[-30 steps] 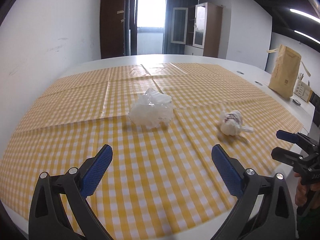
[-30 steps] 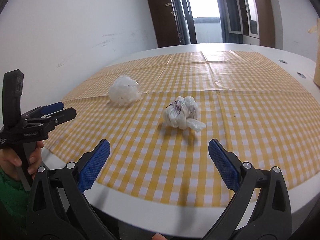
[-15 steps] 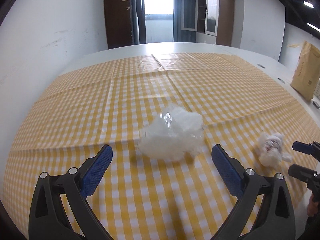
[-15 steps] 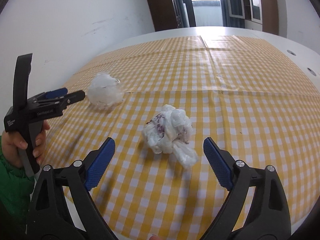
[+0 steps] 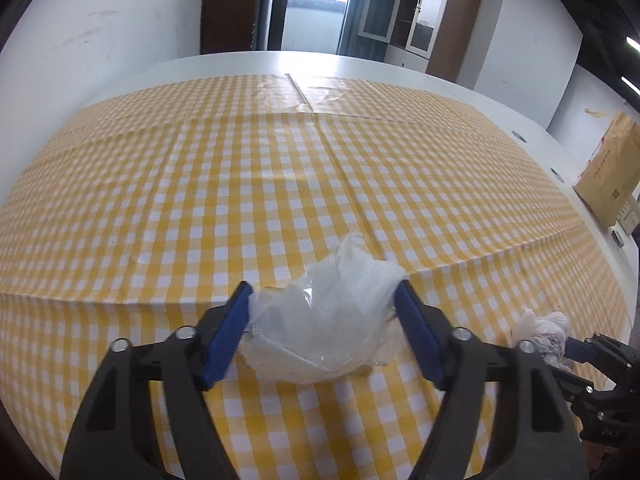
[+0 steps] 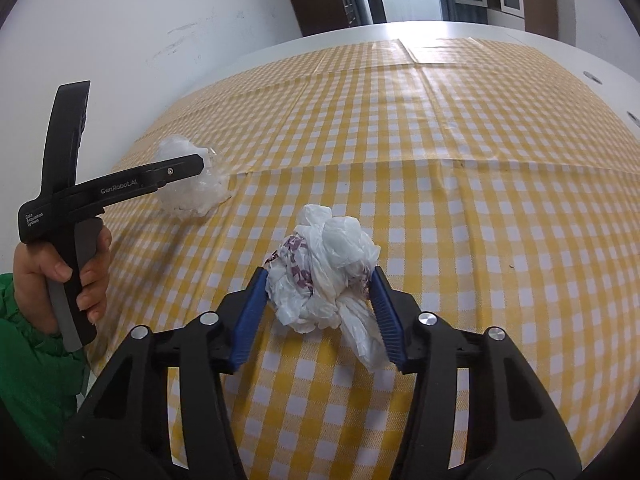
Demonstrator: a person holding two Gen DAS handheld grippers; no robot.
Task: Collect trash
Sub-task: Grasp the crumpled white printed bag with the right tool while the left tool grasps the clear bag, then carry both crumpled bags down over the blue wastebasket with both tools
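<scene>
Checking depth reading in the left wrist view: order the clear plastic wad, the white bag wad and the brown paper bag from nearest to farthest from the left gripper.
From the left gripper, jaws closing:
1. Clear plastic wad, between its fingers.
2. White bag wad, low right.
3. Brown paper bag, far right table edge.

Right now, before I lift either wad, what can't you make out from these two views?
- Left wrist: right hand-held gripper cut off by the frame edge; its grip on the printed plastic bag wad is hidden.
- Right wrist: left hand-held gripper fingertips buried in the clear plastic wad.
- Both views: no trash bin in frame.
</scene>
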